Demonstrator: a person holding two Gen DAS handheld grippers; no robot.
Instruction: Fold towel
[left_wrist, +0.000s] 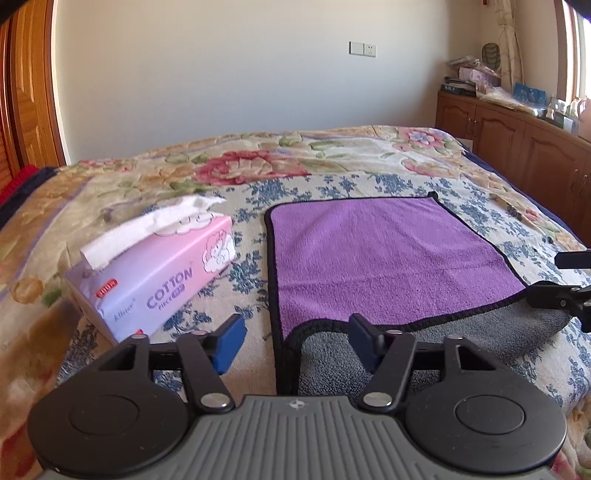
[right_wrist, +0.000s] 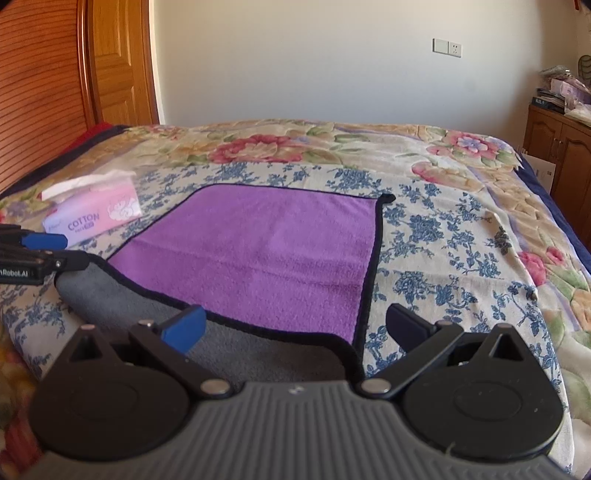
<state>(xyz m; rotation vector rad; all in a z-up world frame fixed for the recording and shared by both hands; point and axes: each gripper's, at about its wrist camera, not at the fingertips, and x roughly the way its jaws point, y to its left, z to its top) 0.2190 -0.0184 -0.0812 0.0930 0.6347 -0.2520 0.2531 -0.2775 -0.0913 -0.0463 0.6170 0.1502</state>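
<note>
Fleecy purple towel, grey underside

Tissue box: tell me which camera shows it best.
The left wrist view. There the tissue box sits close and large, with its "COTTON" print readable and a tissue sticking out of the top. In the right wrist view the same box is small, far off at the left edge, beyond the towel.

bed | floral cover | on it: towel, tissue box
</note>
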